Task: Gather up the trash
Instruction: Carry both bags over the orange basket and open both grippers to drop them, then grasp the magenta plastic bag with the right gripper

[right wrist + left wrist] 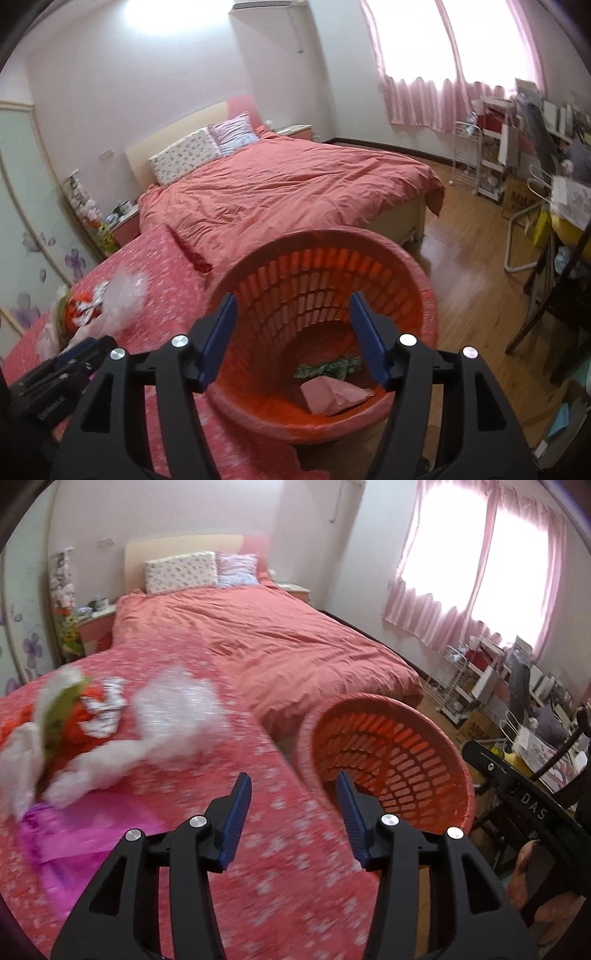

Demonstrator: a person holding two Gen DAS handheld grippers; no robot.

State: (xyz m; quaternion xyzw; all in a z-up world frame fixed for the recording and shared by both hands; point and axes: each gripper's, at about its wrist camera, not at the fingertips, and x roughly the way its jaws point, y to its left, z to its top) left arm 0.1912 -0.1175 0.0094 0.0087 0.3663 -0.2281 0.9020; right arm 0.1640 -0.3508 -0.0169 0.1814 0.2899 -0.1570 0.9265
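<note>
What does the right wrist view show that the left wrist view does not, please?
Only the right wrist view shows the inside bottom of the orange slotted plastic basket, holding a pink folded paper and a green crumpled wrapper.

Only the left wrist view shows the magenta plastic sheet lying on the pink flowered bedspread.

Both show the basket, the crumpled clear plastic wrap, the coral duvet, and open, empty fingers.

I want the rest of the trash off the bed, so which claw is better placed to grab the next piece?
Probably the left. The left claw is open, empty, and over the bedspread beside the trash pile. The right claw, also open and empty, hangs over the orange basket, away from the pile.
</note>
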